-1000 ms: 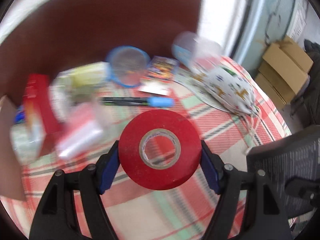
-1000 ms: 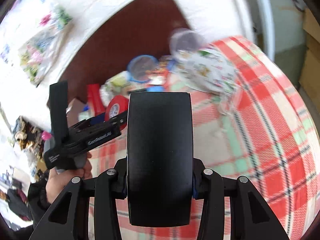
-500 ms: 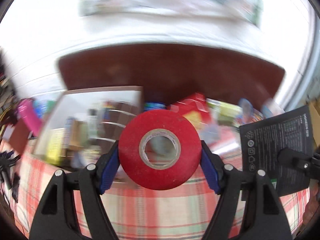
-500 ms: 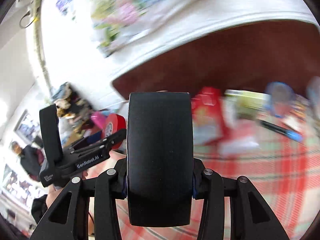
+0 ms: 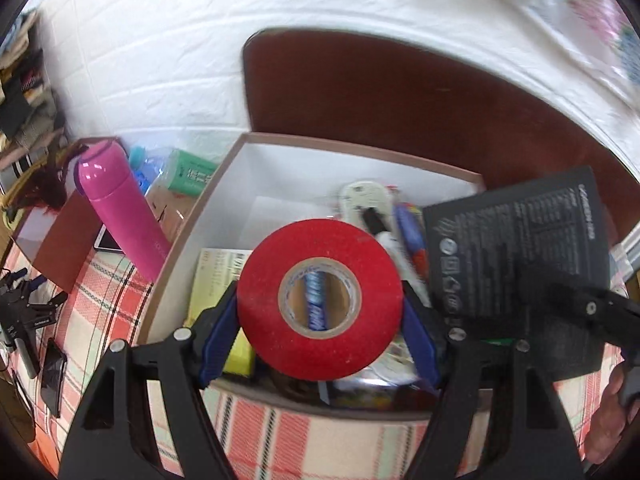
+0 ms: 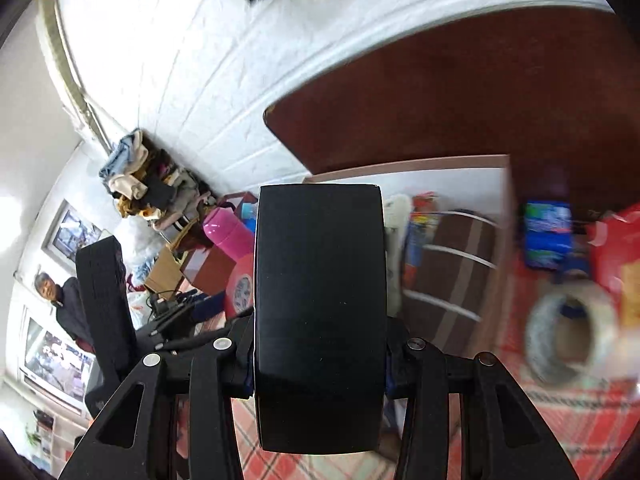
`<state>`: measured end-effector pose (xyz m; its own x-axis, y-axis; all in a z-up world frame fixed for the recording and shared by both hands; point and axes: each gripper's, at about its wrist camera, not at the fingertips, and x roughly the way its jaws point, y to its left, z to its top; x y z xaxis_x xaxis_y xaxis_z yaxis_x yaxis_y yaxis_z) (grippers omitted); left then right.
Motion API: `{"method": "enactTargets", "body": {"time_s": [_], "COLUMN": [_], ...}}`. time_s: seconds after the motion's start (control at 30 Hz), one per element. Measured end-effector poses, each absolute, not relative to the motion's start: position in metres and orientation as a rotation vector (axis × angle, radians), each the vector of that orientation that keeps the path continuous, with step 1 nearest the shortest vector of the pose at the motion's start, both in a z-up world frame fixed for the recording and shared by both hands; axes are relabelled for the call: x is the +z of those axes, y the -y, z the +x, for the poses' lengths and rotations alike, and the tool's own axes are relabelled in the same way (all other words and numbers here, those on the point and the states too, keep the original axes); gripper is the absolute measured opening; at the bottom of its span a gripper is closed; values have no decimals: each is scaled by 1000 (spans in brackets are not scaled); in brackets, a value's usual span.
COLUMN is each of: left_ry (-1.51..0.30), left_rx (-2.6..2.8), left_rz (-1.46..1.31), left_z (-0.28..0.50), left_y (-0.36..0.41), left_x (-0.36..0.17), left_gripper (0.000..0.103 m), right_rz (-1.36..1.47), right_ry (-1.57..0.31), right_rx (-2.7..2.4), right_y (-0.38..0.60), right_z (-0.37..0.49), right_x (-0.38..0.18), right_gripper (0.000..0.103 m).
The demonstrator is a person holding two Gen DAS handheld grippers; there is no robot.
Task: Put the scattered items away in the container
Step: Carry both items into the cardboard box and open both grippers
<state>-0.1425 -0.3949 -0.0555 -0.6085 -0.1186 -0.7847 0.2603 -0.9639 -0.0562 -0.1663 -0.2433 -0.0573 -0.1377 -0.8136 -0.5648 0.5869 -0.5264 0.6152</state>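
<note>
My left gripper (image 5: 318,316) is shut on a red tape roll (image 5: 320,300) and holds it over the near part of an open cardboard box (image 5: 192,220) that holds several items. My right gripper (image 6: 320,364) is shut on a black box (image 6: 320,312), which also shows in the left wrist view (image 5: 516,248) above the box's right side. The cardboard box appears in the right wrist view (image 6: 440,172) behind the black box. The red tape roll shows there too (image 6: 240,288).
A pink bottle (image 5: 120,204) leans at the box's left wall. A clear tape roll (image 6: 568,340), a blue packet (image 6: 548,236) and a red package (image 6: 616,248) lie on the checked tablecloth (image 5: 280,432) right of the box. A brown headboard (image 5: 400,100) stands behind.
Both grippers have swung left from the scattered items to the cardboard box. The red tape roll and the black box now hang over the box.
</note>
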Motion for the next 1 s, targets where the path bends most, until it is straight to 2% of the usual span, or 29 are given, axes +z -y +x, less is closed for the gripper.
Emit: {"method": "enactTargets", "body": {"time_s": [0.13,0.2,0.27,0.33,0.4,0.5,0.77,0.83,1.0], "left_ry": [-289,-292,-281,-255,-205,-187,-118,-100,-92], "left_rx": [-2598,-2569,-2530,-2510,-2509,-2553,-2672,-2740,-2882], "left_rz": [1275,1294,1323,1271,1186,1111,1104,1135,1206], "left_z": [-158,-162,-165,-161,-153,-140,-93,-77,-48], "left_y": [420,427,433,436,433,427,371,344,273], "left_x": [-76,-85,-92,-90,-80,-61,-23,-22,-33], "left_gripper": [74,75,75,79,81,95,97,98,99], "right_rz": [1154,1166,1160,1109,1056,992,889,906,1063], "right_ry": [309,274,165,65,33,61,122,145,235], "right_rx": [-1800,-1815,-1889,-1975,-2033,-2099,-2195,-2243,-2327], "right_y": [274,284,289,288,280,258,142,98,-20], "right_z": [-175,-177,-172,-164,-158,-151,-107,-96,-75], "right_x": [-73,-74,-69,-59,-47,-27,21,18,-25], "right_gripper": [45,51,74,82,82,83,83,87,88]}}
